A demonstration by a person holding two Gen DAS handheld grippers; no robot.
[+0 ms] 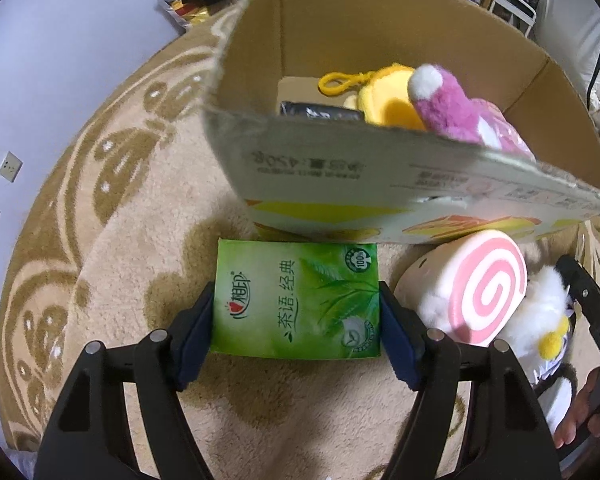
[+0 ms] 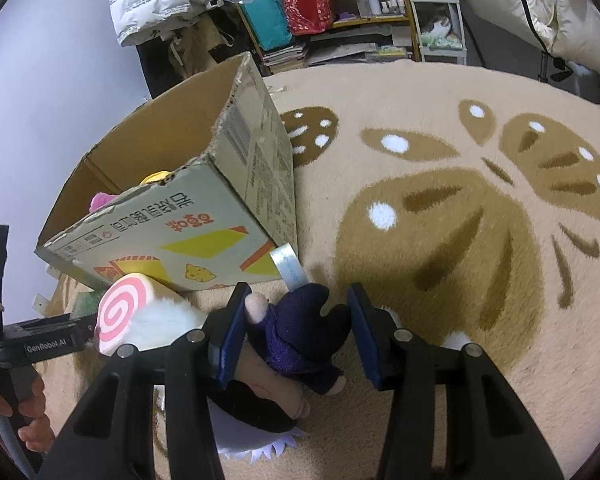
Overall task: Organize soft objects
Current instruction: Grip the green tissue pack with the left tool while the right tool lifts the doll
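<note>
A green tissue pack sits just in front of the cardboard box, and my left gripper is shut on it, a blue pad pressing each long side. Inside the box lie a pink plush, a yellow plush with a clip and a dark item. In the right wrist view a doll in dark purple clothes lies on the rug. My right gripper is closed around its upper body, and the pads meet the cloth on both sides.
A pink swirl roll cushion and a white fluffy toy lie beside the box's near right corner. The patterned beige rug spreads to the right. Shelves with bags and bottles stand behind. A hand holds the left gripper's handle.
</note>
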